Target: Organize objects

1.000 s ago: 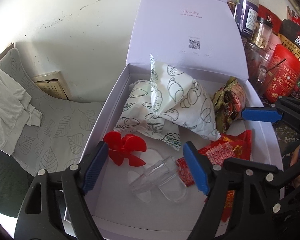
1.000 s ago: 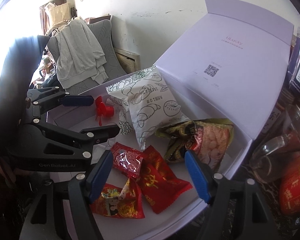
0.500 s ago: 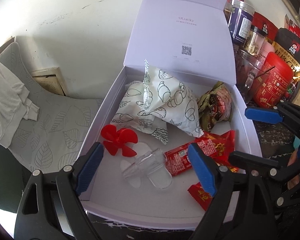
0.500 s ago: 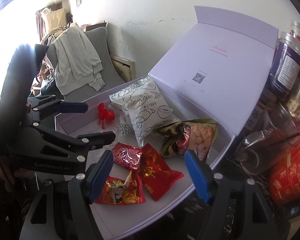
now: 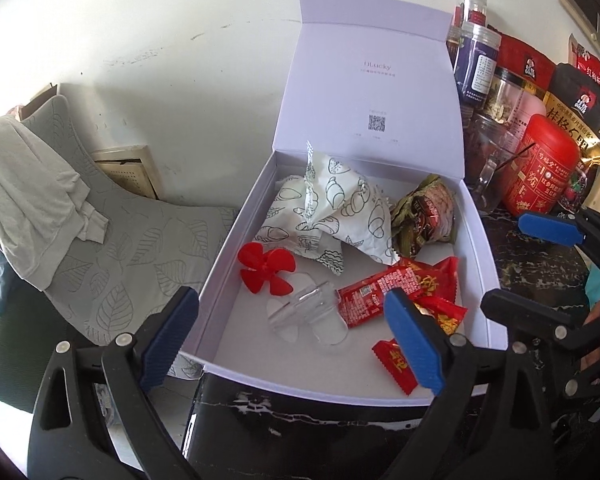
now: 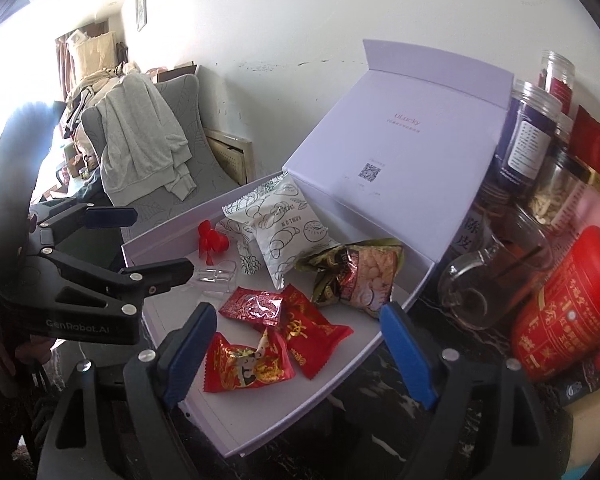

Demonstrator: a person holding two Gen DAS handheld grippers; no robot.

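An open white box [image 5: 236,240] [image 6: 404,296] with its lid [image 5: 372,92] up holds white printed snack bags [image 5: 340,208] [image 6: 284,224], a green-gold snack bag [image 5: 424,212] [image 6: 360,276], several red candy packets [image 5: 380,292] [image 6: 304,324], a red propeller [image 5: 264,268] [image 6: 212,240] and a clear plastic piece [image 5: 308,312] [image 6: 216,276]. My left gripper [image 5: 292,336] is open and empty, above the box's front edge. My right gripper [image 6: 296,352] is open and empty, at the box's right front corner, over the red packets.
Jars [image 5: 480,64] [image 6: 528,140], a glass jug [image 6: 488,280], a red tin [image 5: 540,164] [image 6: 568,304] and dark bags [image 5: 580,116] crowd the right of the box. A grey chair with a light garment [image 5: 32,188] [image 6: 140,136] stands left. The box rests on a black marbled surface [image 5: 300,432].
Both grippers have drawn back from the box and stayed open; more of the box front and the dark surface now shows. The box contents have not moved.
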